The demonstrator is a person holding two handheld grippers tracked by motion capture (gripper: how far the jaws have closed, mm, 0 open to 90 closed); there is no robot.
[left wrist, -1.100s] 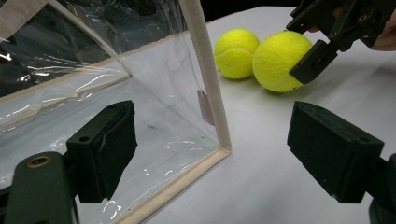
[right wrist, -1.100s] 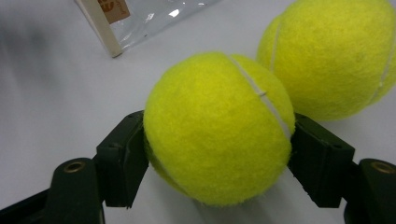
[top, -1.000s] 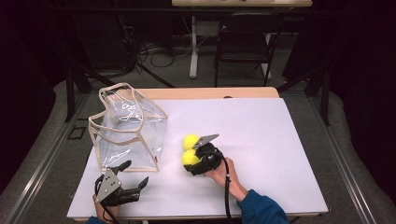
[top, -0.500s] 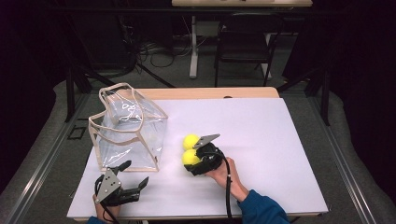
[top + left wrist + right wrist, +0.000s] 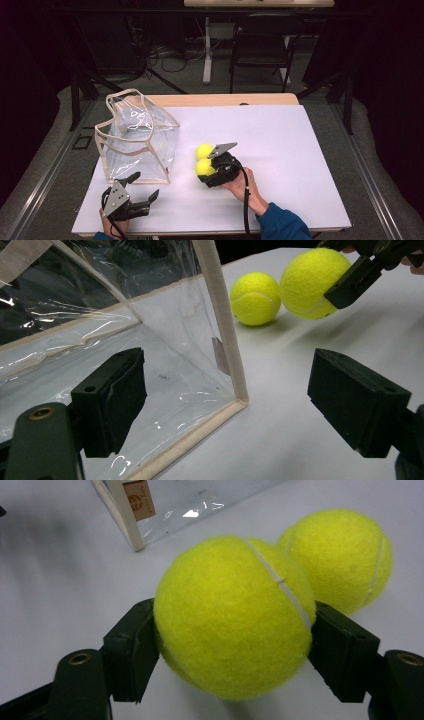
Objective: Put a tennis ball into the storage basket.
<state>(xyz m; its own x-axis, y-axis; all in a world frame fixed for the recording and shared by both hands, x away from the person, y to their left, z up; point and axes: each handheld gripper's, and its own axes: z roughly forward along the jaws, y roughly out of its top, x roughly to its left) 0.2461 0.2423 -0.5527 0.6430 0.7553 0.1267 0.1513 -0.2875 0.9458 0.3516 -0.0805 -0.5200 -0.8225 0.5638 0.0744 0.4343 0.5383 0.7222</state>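
Two yellow tennis balls lie close together on the white table. My right gripper (image 5: 205, 170) is shut on the nearer ball (image 5: 204, 167), whose felt bulges between the black pads (image 5: 131, 647) in the right gripper view. The second ball (image 5: 204, 150) rests on the table just behind it, touching or almost touching. A clear plastic bag (image 5: 137, 140) with beige trim stands upright to the left. My left gripper (image 5: 145, 186) is open at the front left, its jaws straddling the bag's front corner seam (image 5: 222, 325) without touching it.
The white table top (image 5: 300, 165) stretches bare to the right of the balls. A wooden strip (image 5: 225, 99) runs along its far edge. A chair (image 5: 262, 55) and a desk leg (image 5: 207, 50) stand on the dark floor beyond.
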